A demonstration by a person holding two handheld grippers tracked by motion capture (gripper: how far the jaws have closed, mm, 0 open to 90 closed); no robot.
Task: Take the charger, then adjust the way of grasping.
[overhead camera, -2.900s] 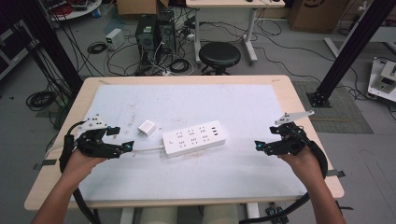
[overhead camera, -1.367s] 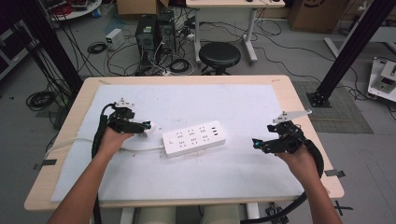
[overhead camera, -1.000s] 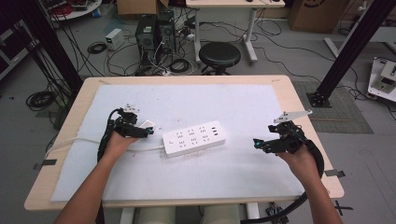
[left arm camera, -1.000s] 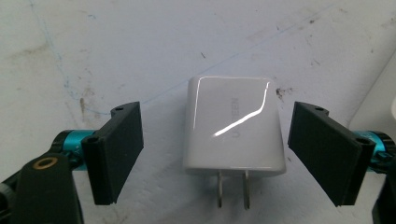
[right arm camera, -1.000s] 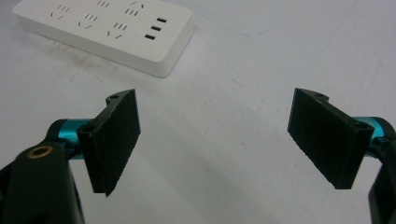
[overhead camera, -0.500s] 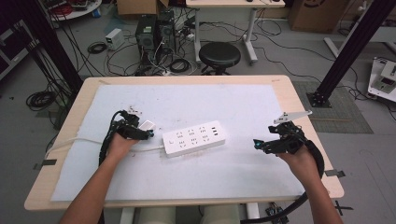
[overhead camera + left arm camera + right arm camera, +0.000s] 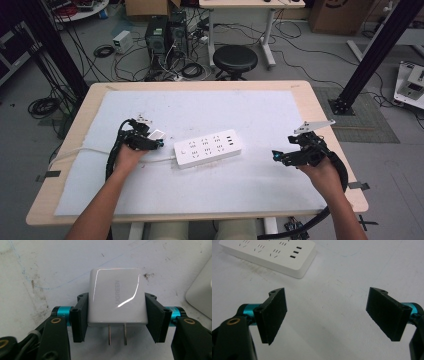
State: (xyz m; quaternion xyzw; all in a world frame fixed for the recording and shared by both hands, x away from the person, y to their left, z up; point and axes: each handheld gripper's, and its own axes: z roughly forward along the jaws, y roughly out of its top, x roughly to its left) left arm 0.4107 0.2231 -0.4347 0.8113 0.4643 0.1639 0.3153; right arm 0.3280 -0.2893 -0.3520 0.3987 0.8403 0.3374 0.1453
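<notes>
Charger (image 7: 117, 298), small, light, glossy-slick, prongs toward six o'clock; my left gripper (image 7: 117, 315) has just closed on its flat sides; right gripper (image 7: 332, 315) gapes empty.

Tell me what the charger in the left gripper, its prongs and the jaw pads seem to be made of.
Charger: likely glossy white plastic; sharp light streaks reflect off its face.
Prongs: probably bare metal; flat, thin, dull coppery sheen.
Jaw pads: matte black, perhaps rubber or foam; no glare, and the right gripper shows a fine grainy texture.
</notes>
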